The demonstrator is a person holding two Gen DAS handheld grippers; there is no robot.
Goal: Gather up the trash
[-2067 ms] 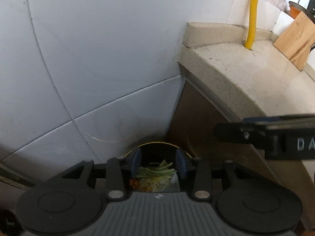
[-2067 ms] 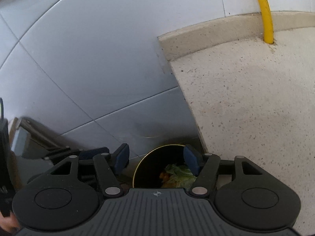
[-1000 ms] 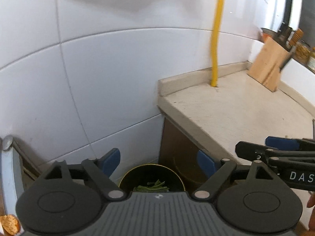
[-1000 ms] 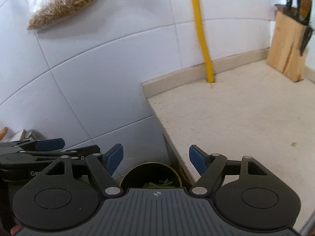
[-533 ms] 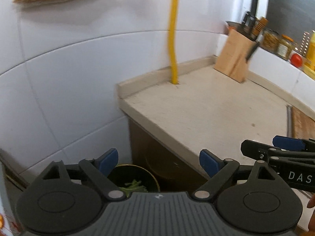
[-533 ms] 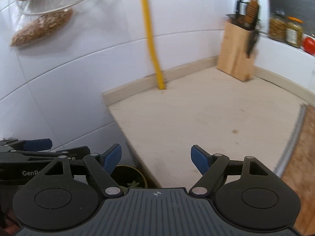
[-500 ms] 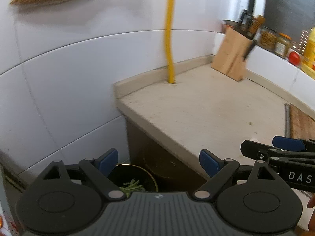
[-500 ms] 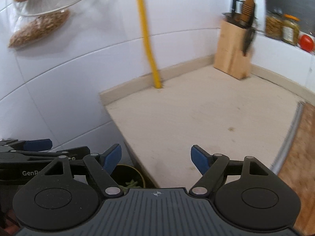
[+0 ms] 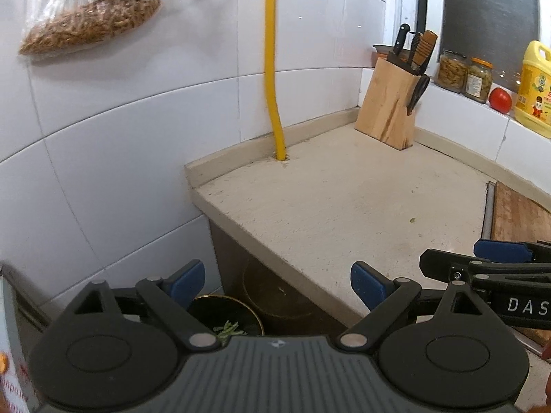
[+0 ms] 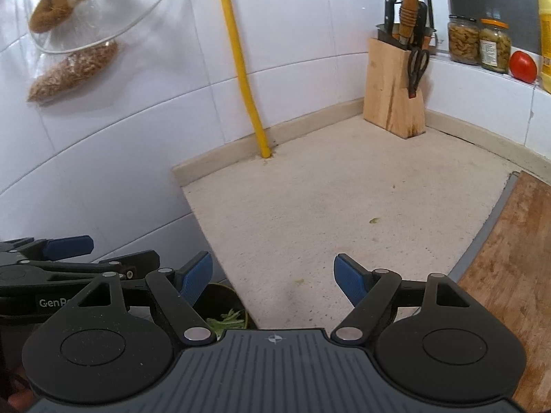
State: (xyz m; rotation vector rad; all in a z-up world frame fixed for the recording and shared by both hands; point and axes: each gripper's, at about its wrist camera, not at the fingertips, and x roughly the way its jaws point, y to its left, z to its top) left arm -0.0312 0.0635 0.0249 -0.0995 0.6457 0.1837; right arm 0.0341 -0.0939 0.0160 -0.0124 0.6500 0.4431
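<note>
A dark round bin [image 9: 241, 304] stands on the floor below the counter's left end, with green vegetable scraps [image 9: 227, 328] inside it. The same bin [image 10: 225, 292] shows low in the right wrist view. One small green scrap [image 9: 411, 220] lies on the beige counter [image 9: 327, 206], and the right wrist view shows this scrap [image 10: 374, 220] too. My left gripper [image 9: 277, 280] hangs over the counter's edge above the bin, its jaws opening with nothing between them. My right gripper [image 10: 272, 273] is open and empty over the counter.
A wooden cutting board [image 10: 509, 258] lies on the right of the counter. A knife block [image 9: 389, 110] stands in the back corner beside a yellow pipe [image 9: 272, 69]. Jars, a tomato [image 9: 499, 99] and a yellow bottle line the sill. Bags of grain [image 9: 86, 24] hang on the tiled wall.
Both grippers have risen and swung right, from above the bin toward the counter, so the knife block and cutting board have come into view. The left jaws have widened slightly.
</note>
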